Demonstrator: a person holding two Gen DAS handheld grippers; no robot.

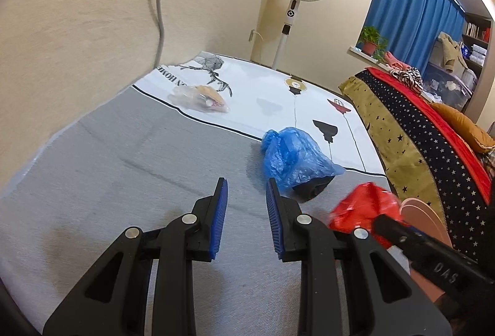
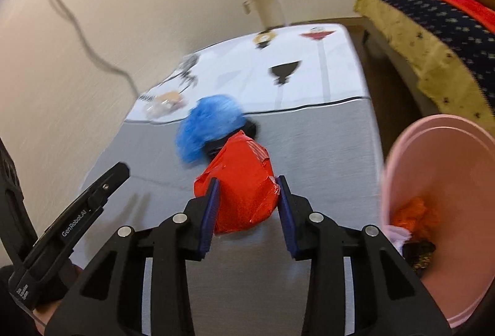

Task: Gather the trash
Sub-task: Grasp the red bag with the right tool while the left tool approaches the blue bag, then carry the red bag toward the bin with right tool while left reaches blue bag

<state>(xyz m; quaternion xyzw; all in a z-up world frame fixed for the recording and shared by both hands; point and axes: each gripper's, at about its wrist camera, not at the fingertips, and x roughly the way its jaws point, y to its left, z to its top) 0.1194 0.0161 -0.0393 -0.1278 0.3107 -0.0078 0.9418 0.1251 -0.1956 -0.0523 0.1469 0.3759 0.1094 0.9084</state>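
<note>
Right hand-held gripper (image 2: 247, 203) clamped; left hand-held gripper (image 1: 246, 206) parted.

White lettering reading "GenRobot.AI" runs along the black arm of the left gripper (image 2: 71, 227), seen at the lower left of the right wrist view. Smaller white print sits near the butt end of that same arm, too small to read.

In the left wrist view, embossed letters on the black body of the right gripper (image 1: 445, 269) appear upside down and read roughly "DAS".

On the white printed cloth (image 1: 260, 94) covering the far part of the worktop, black capitals near a line drawing appear upside down; only "HOME" can be made out, the rest being hidden.
</note>
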